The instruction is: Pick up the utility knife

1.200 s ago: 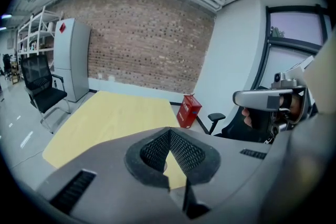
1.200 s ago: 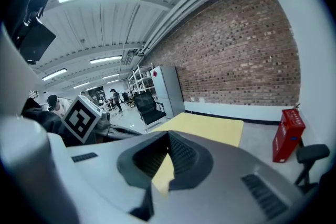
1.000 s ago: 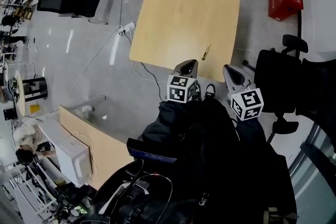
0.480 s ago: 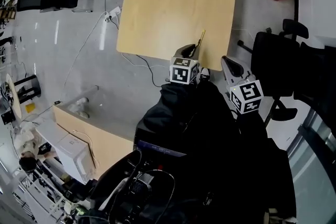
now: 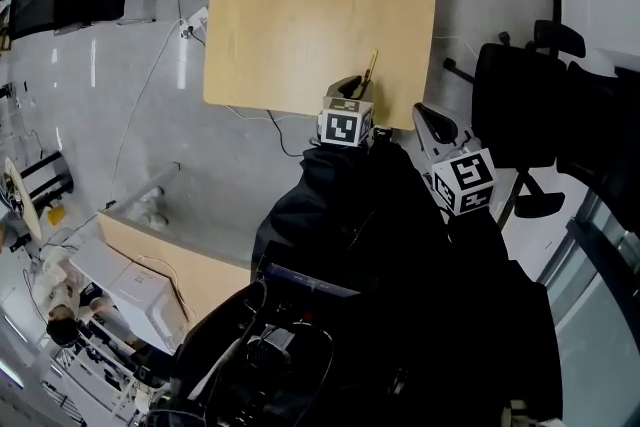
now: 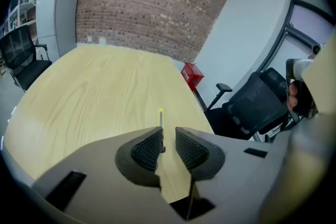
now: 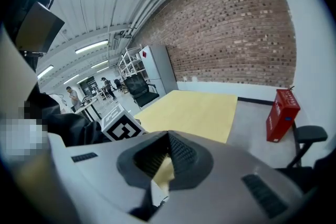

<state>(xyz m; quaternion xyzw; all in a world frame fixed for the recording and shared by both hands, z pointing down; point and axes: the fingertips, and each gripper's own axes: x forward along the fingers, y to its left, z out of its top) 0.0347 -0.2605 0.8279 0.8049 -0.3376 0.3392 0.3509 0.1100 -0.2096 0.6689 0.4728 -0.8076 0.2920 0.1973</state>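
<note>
Left gripper [image 6: 167, 131] at the worktop [image 5: 300, 5] near edge, utility knife [image 6: 160, 121] not yet gripped.
We see its jaws slightly apart; the knife lies flat just past them. Right gripper [image 7: 168, 140] hangs off the worktop's near-right edge, jaws clenched empty.

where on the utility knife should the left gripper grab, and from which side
Grip the utility knife across the middle of its slim body, coming in from the near edge of the table. It lies flat and points away from the person, nearly in line with the left gripper, whose jaws stand slightly apart and could likely close on its two long sides.
</note>
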